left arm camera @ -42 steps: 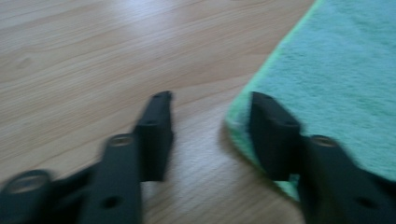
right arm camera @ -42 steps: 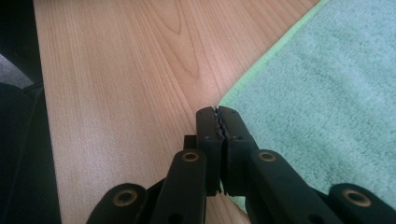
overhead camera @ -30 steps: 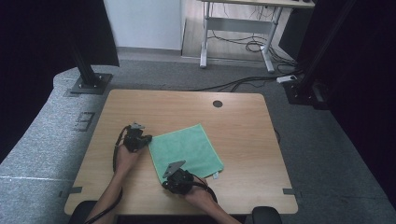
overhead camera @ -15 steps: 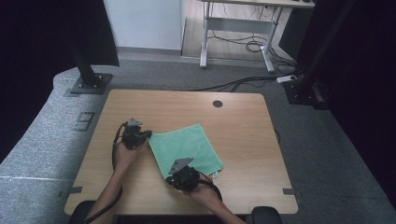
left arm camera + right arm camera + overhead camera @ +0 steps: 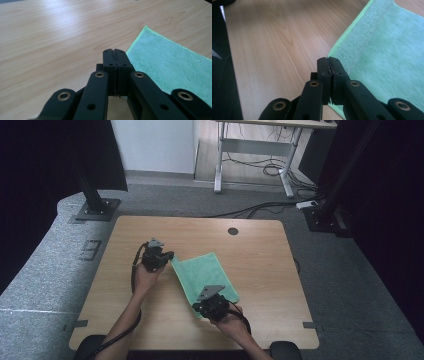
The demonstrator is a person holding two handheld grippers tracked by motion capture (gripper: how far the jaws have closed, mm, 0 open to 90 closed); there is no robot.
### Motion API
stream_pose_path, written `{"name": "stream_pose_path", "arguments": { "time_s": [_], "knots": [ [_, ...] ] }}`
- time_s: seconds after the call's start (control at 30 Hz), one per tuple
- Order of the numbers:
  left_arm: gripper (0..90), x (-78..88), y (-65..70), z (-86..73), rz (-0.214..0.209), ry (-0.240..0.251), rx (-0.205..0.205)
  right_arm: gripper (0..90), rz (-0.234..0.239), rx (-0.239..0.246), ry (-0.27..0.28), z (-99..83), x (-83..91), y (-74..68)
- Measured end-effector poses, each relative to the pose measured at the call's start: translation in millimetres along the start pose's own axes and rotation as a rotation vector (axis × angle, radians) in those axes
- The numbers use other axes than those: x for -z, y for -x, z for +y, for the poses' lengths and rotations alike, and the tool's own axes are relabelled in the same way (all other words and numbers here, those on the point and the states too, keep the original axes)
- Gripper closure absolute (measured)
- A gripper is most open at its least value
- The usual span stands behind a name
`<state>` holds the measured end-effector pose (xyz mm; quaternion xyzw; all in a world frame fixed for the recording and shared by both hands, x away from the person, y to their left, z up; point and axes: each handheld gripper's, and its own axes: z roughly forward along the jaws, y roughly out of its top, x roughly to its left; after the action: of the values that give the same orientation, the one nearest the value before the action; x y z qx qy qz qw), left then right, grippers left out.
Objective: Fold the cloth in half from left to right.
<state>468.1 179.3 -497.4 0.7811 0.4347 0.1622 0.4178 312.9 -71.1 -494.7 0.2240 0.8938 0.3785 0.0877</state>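
Cloth (image 5: 205, 276): green, lay spread on the wooden table (image 5: 260, 265), near the person's edge.
Long axis: ran slantwise, from the far-left corner toward the near-right corner.
Left gripper (image 5: 169, 257): fingers pressed together, pinching the cloth's far-left corner.
Right gripper (image 5: 199, 309): fingers pressed together, pinching the cloth's near corner (image 5: 332, 56).
Containers: none seen.

High view dim, dark at left and right edges; table (image 5: 150, 235) evenly lit, soft shadows. Gripper views bright, pale glare on far wood, towel (image 5: 392, 45) slightly blurred.
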Motion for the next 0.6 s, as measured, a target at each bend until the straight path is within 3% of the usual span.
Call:
{"name": "stream_pose_path", "arguments": {
  "time_s": [0.6],
  "knots": [
    [88.0, -43.2, 26.0, 24.1, -0.026, -0.023, -0.055, 87.0, -0.056, -0.048, 0.033, -22.6, 25.0, 27.8]
  ]
}}
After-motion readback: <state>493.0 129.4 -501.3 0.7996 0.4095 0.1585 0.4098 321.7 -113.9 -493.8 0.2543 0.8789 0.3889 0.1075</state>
